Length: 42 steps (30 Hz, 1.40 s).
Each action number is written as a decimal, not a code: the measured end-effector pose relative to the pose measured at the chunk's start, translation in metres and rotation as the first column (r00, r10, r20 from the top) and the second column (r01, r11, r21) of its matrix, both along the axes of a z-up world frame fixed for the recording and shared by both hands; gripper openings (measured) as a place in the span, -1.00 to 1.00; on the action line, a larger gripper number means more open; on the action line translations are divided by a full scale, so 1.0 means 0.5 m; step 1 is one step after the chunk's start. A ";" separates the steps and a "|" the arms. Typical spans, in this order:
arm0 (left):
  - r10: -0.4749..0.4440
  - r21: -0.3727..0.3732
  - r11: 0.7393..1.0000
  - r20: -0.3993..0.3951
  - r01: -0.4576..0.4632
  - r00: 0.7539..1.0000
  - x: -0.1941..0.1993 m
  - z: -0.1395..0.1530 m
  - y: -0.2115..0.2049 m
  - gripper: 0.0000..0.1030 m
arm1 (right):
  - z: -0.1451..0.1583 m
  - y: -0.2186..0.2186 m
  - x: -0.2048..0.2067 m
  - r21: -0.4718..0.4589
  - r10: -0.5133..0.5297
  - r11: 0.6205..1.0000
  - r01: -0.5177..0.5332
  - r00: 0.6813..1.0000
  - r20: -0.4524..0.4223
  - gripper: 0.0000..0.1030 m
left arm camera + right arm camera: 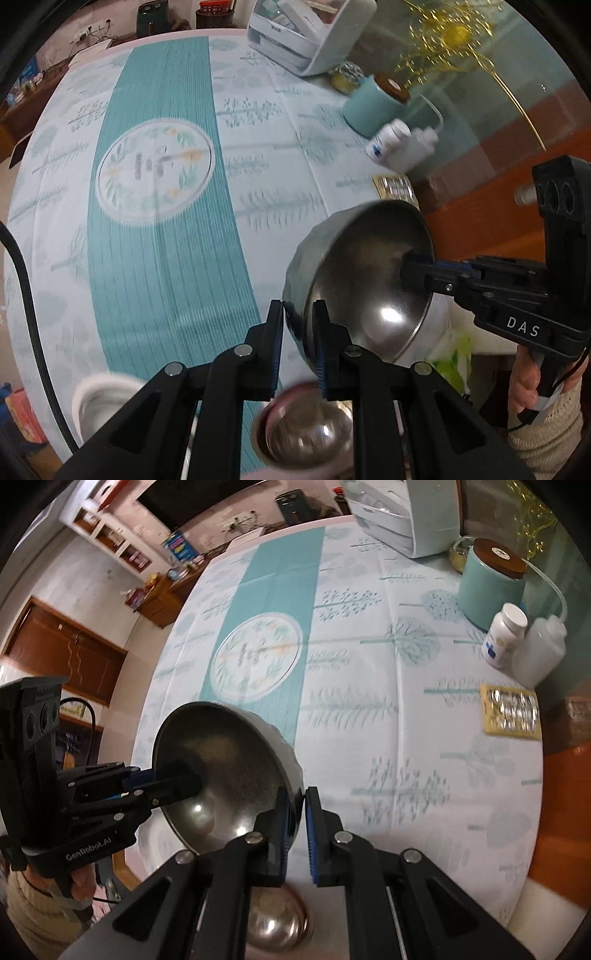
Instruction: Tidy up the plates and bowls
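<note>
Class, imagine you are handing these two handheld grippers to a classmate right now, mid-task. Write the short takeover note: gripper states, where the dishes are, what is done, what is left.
Left gripper: shut on the rim of the steel bowl.
Right gripper: shut on the opposite rim of the same bowl, which is held tilted in the air above the table.
Below: a second steel bowl sits at the near edge, with a white bowl to its left.
Done: the bowl is lifted off the table.
Left: set it down, likely stacked with the others; keep both grips firm until then.
</note>
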<state>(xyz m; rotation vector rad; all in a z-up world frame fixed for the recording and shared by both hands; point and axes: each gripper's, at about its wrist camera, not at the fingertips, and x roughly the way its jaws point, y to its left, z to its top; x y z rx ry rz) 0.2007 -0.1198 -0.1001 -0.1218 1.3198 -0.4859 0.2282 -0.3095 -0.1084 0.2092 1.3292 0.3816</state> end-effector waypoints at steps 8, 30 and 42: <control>0.007 0.014 1.000 -0.030 -0.006 1.000 -0.159 -0.014 0.014 -0.73 | -0.001 0.017 -0.148 0.008 0.057 0.998 -0.057 0.998 -0.015 -0.84; 0.084 0.077 0.995 -0.184 -0.071 0.979 -0.293 -0.213 0.018 -0.72 | -0.186 0.060 -0.302 -0.047 0.048 0.997 -0.057 0.986 -0.159 -0.84; 0.069 0.077 0.996 -0.190 -0.055 0.979 -0.275 -0.226 0.015 -0.58 | -0.212 0.066 -0.290 -0.059 0.057 0.996 -0.069 0.981 -0.188 -0.84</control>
